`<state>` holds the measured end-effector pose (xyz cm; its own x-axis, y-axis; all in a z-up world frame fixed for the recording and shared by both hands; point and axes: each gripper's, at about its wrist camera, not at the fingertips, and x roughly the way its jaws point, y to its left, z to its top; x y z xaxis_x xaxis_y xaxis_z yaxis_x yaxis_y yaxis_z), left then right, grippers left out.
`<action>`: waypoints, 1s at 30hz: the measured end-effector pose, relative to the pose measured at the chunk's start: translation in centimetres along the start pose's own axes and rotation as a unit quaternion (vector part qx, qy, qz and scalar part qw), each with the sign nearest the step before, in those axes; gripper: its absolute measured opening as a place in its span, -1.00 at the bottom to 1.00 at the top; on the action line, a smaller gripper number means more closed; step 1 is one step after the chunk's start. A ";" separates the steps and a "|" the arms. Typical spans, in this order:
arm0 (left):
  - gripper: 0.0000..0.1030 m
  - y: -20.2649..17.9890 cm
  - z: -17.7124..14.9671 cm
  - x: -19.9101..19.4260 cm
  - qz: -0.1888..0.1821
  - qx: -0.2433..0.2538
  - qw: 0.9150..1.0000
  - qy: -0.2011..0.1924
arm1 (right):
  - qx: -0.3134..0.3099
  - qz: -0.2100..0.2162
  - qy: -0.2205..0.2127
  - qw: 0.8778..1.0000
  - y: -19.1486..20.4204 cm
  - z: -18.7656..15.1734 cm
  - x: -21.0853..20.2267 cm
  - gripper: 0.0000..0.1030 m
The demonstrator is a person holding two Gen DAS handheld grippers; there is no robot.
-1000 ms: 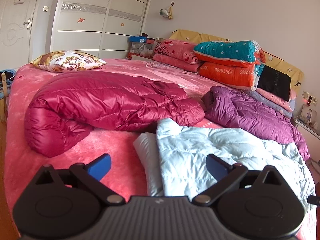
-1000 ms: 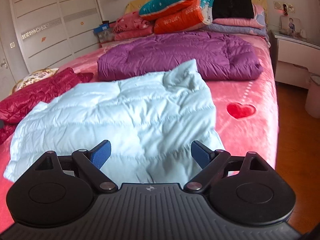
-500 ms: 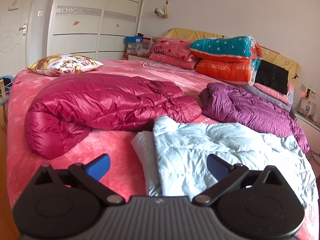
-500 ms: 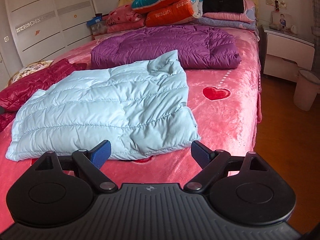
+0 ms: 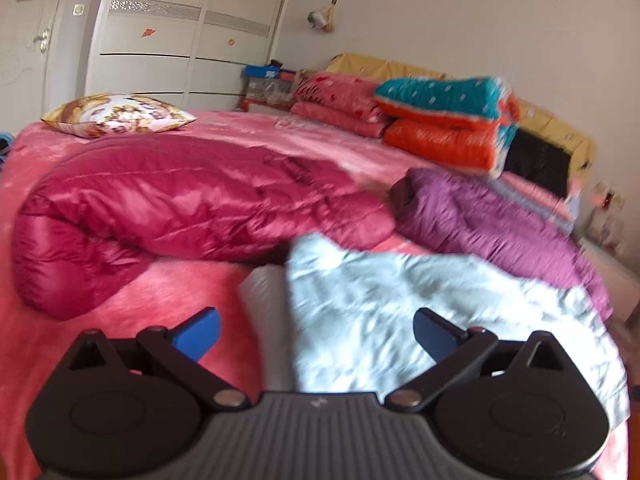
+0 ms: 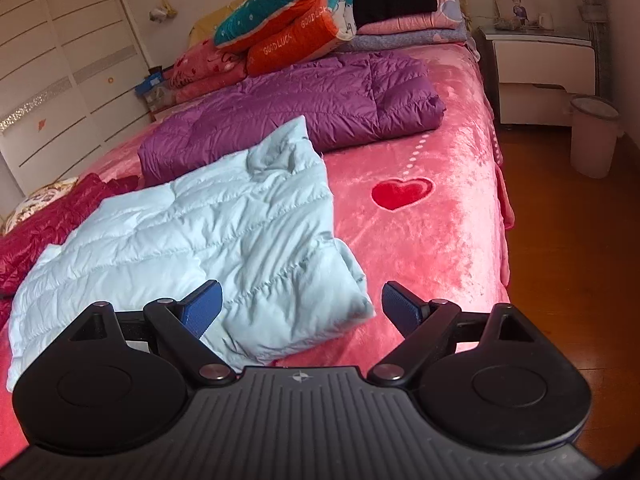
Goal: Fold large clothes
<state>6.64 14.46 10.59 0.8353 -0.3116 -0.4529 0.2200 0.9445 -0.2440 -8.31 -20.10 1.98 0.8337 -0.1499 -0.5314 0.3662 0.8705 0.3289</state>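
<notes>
Both of my claws have drawn back and dropped a little since a second ago, so the pale blue down jacket (image 6: pixel 192 236) that filled my right view now lies whole before me on the pink bed (image 6: pixel 440 216). My left gripper (image 5: pixel 316 330) and right gripper (image 6: pixel 302 304) each stand spread wide and hold nothing. I judge the blue jacket is already doubled over, its near corner just ahead of my right claw, ready for another fold or a tidy. Three jackets lie here: the blue one nearest, a crimson one (image 5: pixel 192 200) rolled to the left, and a purple one (image 6: pixel 312 108) folded flat beyond it. Stacked quilts (image 6: pixel 288 24) sit at the headboard, clear of the working space.
</notes>
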 end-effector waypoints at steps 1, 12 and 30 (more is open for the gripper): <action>0.98 -0.3 0.1 0.1 -0.012 -0.003 1.000 -0.005 | -0.008 0.004 -0.010 1.000 0.6 0.1 -0.1 1.00; 0.98 -3.7 -0.6 4.4 -0.041 0.054 0.997 0.028 | -0.178 0.044 -0.033 0.983 12.2 -0.5 4.7 1.00; 0.61 2.6 -0.2 6.3 -0.026 -0.082 0.993 0.084 | -0.279 0.061 -0.024 0.958 18.5 -2.3 13.1 1.00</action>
<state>12.35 14.97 6.96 0.7262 -0.3860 -0.5690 0.1644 0.9010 -0.4014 8.43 -4.84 -0.67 0.8791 -0.0418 -0.4748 -0.0015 0.9959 -0.0905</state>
